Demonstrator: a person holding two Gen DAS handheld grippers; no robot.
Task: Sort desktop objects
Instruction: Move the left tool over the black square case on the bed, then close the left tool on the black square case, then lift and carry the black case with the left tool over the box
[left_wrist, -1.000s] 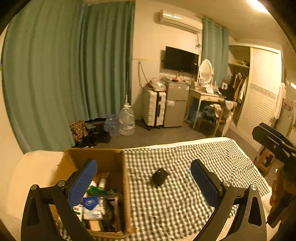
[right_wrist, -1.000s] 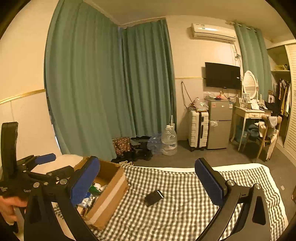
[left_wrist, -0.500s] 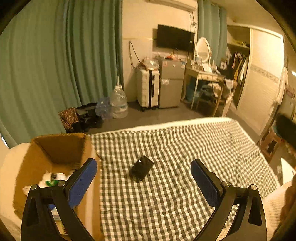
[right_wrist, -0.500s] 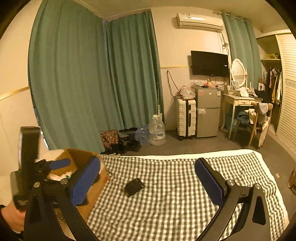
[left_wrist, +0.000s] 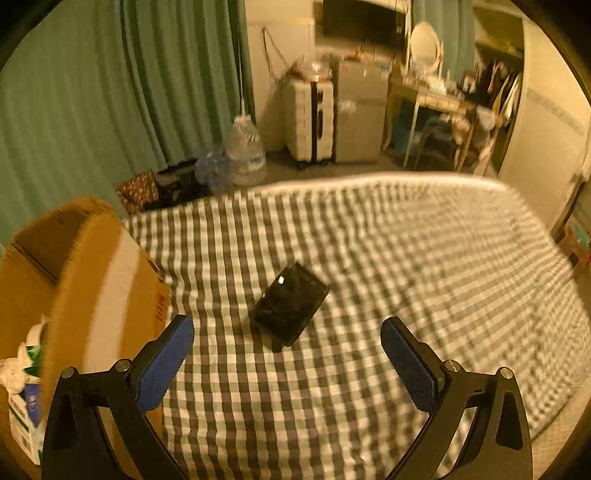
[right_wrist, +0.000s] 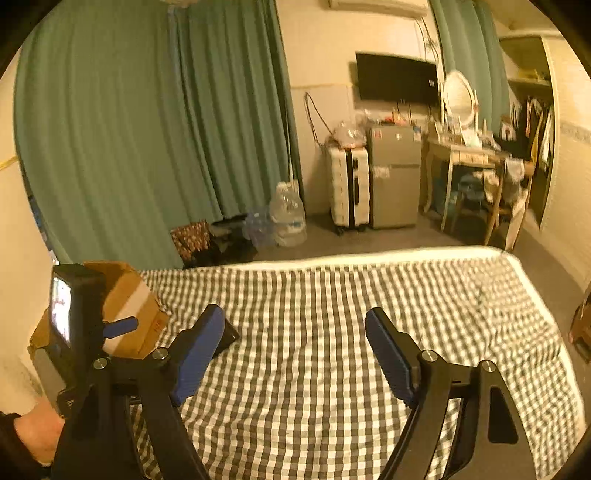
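Now | left gripper (left_wrist: 287, 350) open | black phone (left_wrist: 290, 308) just ahead, untouched

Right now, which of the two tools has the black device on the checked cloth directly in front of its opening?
The left tool: the black device lies centred ahead of it. The right tool faces bare cloth.

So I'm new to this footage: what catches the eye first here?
A flat black device lies alone on the checked cloth, just ahead of the open, empty left gripper. A cardboard box with packets inside stands at the cloth's left edge. The right gripper, also empty, is closing.
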